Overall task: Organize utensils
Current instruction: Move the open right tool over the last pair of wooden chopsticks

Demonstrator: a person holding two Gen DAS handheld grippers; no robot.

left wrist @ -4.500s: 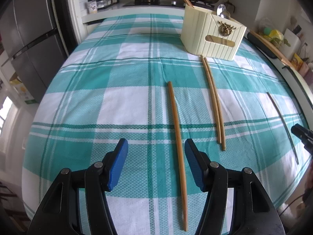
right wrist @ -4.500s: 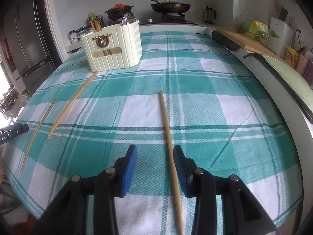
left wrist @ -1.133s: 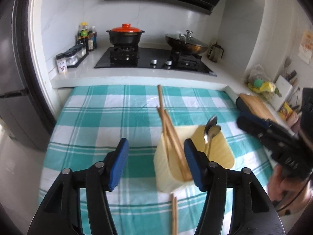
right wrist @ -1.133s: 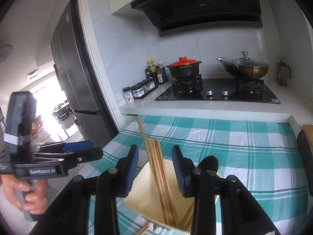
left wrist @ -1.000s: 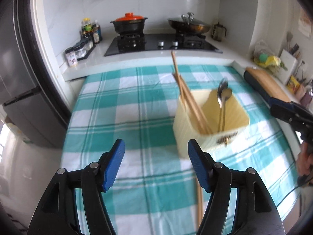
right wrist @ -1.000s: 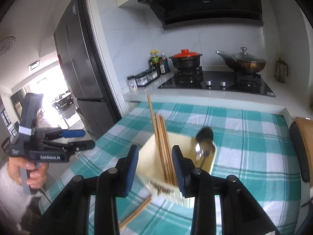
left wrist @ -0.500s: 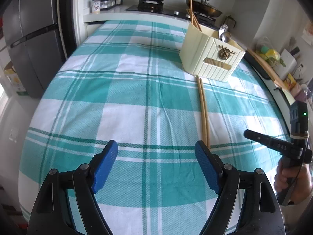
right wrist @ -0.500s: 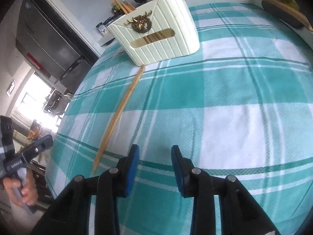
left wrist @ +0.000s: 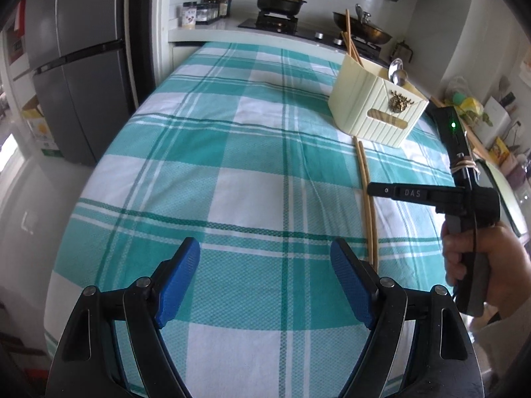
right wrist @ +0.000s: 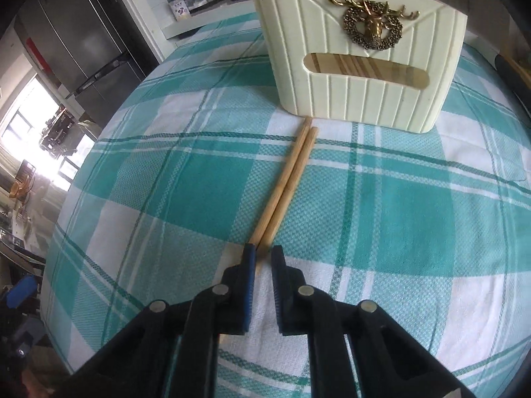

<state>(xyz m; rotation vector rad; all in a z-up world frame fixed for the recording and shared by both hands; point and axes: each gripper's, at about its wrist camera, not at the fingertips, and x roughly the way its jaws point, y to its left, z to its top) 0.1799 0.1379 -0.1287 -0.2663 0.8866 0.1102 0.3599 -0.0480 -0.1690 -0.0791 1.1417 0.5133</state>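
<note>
The right gripper had just been closing and pinched two round wooden chopsticks lying on the checked cloth, their far ends near the ribbed cream holder. The left gripper stood wide apart over bare cloth; only its view showed the spoons in the holder.

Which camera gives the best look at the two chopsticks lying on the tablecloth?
The right wrist view: the chopsticks run up the picture's middle, large and sharp, from the right gripper to the cream holder. The left wrist view shows them smaller, off to the right, partly crossed by that gripper.
</note>
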